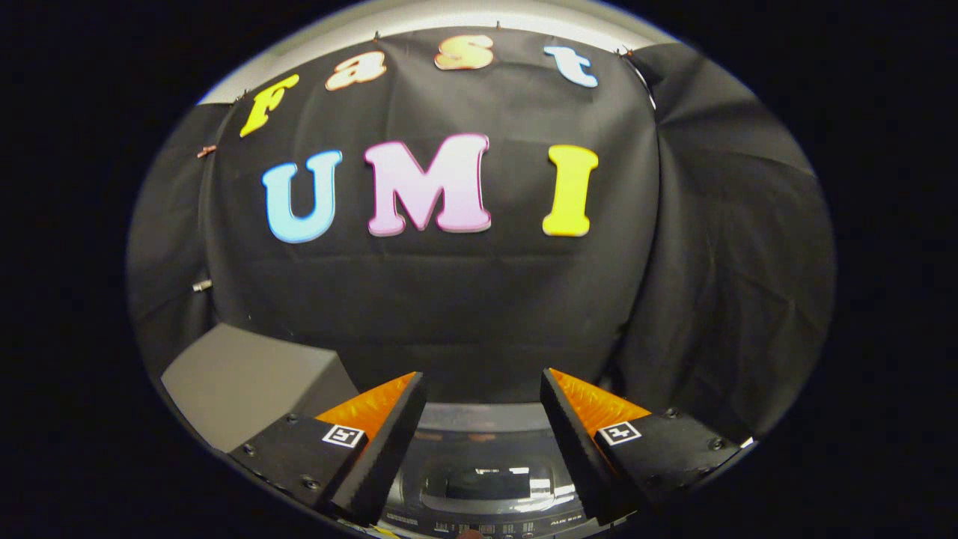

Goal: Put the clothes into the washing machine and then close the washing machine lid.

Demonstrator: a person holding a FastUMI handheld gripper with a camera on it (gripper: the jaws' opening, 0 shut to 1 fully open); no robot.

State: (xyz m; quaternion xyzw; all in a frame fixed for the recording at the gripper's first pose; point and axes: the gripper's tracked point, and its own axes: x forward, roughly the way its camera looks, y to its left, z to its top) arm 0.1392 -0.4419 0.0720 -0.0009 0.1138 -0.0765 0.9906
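Tool (483, 389) fingers stood well apart with nothing between them, so it held no cloth and no part of the machine. Between and below the fingers lay the top of the washing machine (479, 479), dark and glossy, its lid (479, 449) reflecting the lights overhead; whether that lid was fully down or a little raised could not be told from this angle. A row of small controls (486, 528) showed at the nearest edge of the machine, closest to the tool. The machine therefore sat directly beneath and just ahead of the fingers, its top running crosswise to the line of the fingers, while the tool itself pointed level at the black cloth wall (479, 299) beyond. A grey box (247, 382) stood beside the machine, off by the left finger. No clothes could be made out anywhere around the fingers. As a judgement, the coming move would turn on pitching the tool downward, since the work lay under it and not in front; pressing straight ahead would only meet the cloth wall.
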